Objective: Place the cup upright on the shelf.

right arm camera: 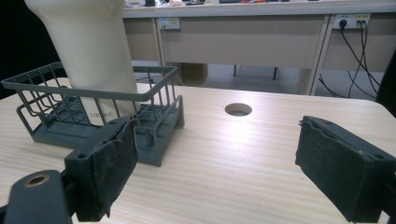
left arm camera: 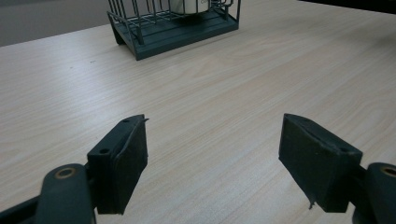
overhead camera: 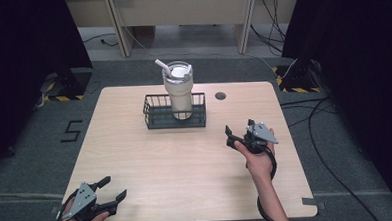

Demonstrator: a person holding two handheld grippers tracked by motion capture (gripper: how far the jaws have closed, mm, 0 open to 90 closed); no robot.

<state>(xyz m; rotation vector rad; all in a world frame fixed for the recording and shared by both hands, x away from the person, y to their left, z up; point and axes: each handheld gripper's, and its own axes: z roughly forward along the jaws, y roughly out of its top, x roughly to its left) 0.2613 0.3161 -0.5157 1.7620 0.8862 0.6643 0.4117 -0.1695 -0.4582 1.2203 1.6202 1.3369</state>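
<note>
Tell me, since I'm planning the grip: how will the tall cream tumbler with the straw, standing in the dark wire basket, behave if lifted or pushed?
The tall cream tumbler rises well above the dark wire basket, so a high push would probably tip it. Its smooth, tapering wall may slip between the pads. Its white straw probably bends or shifts.

A large dark numeral "5" [overhead camera: 73, 131] is marked on the grey floor left of the table. Small grey lettering on the cream tumbler [right arm camera: 88, 51], low behind the basket wires, is too blurred to read.
</note>
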